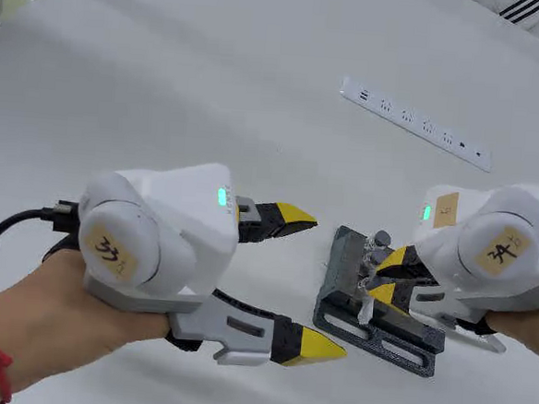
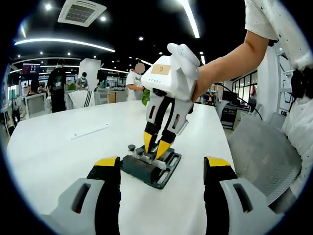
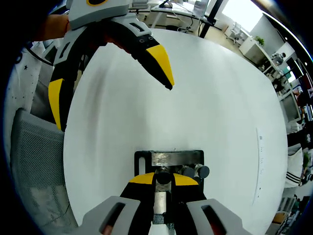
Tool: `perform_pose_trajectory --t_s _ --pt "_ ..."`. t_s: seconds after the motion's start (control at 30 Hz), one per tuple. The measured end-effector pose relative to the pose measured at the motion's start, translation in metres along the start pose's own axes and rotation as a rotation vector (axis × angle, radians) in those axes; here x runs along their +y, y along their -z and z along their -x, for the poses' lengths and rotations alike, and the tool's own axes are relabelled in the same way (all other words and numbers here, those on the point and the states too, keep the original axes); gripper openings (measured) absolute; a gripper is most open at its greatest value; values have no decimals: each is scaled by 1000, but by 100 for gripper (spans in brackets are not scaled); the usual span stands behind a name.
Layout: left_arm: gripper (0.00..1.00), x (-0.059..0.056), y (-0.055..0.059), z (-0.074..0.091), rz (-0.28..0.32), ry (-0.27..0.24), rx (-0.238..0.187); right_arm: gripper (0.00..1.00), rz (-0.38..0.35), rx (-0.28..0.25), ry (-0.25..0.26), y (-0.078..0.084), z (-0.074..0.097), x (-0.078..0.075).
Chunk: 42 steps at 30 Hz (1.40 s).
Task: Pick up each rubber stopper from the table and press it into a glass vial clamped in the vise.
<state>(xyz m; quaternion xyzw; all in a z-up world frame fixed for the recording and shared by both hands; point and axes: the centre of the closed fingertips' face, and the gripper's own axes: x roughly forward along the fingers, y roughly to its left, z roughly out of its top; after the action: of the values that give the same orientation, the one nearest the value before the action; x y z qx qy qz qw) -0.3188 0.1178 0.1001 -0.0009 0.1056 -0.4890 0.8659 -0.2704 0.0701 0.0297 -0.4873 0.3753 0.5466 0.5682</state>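
Observation:
A dark grey vise [image 1: 343, 279] sits on the white table [image 1: 184, 94]. It holds glass vials; one capped vial [image 1: 381, 239] stands at its far end. My right gripper [image 1: 384, 277] is over the vise, shut on a dark rubber stopper [image 3: 163, 177] that sits on the top of a clear vial [image 3: 160, 204]. The left gripper view shows the right gripper [image 2: 155, 146] tip-down on the vise [image 2: 164, 176]. My left gripper [image 1: 310, 283] hovers left of the vise, open and holding nothing.
A white power strip [image 1: 414, 124] lies on the table beyond the vise. Further capped vials [image 3: 195, 171] stand in the vise beside the gripped one. A mesh chair [image 2: 264, 156] stands by the table edge, and people stand in the background.

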Motion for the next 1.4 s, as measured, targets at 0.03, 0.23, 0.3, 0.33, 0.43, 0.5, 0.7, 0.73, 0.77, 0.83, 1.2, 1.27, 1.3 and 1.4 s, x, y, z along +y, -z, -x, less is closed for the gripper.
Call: perform_pose_trajectory --t_s 0.03,0.23,0.3,0.33,0.43,0.5,0.7,0.73,0.77,0.83,1.2,1.27,1.3,1.4 --pt "68 0 0 0 0 1 0 8 -3 -2 -2 0 0 0" --pt "68 0 1 0 -3 4 1 8 -17 -15 -5 -1 0 0" --pt "68 0 1 0 -1 4 2 7 -19 -17 -2 -1 0 0" --pt "68 0 1 0 -1 4 2 7 -19 -17 -1 -1 0 -1" --pt "68 -1 1 -1 -3 7 3 8 -27 -30 0 -3 1 -1" --pt "67 -1 1 -1 -2 6 4 7 -33 -37 -5 -5 3 0" --pt "67 -1 2 -1 -4 9 4 8 -57 -45 -8 -1 4 0" --pt "67 -1 2 -1 -4 9 4 8 -67 -52 -7 0 4 0" --pt "67 -1 2 -1 -3 9 4 8 -75 -58 -9 0 4 0" --pt "67 -1 3 -1 -4 9 7 8 -93 -67 -18 1 4 1" --pt "67 -3 4 -1 -5 14 11 9 -161 -98 -28 5 2 0" --pt "67 -3 3 -1 -4 15 11 9 -166 -97 -26 6 1 0" --pt "67 -3 3 -2 -5 15 10 9 -170 -99 -27 6 1 0" --pt "67 -3 3 -2 -4 15 12 8 -178 -112 -31 6 1 -1"
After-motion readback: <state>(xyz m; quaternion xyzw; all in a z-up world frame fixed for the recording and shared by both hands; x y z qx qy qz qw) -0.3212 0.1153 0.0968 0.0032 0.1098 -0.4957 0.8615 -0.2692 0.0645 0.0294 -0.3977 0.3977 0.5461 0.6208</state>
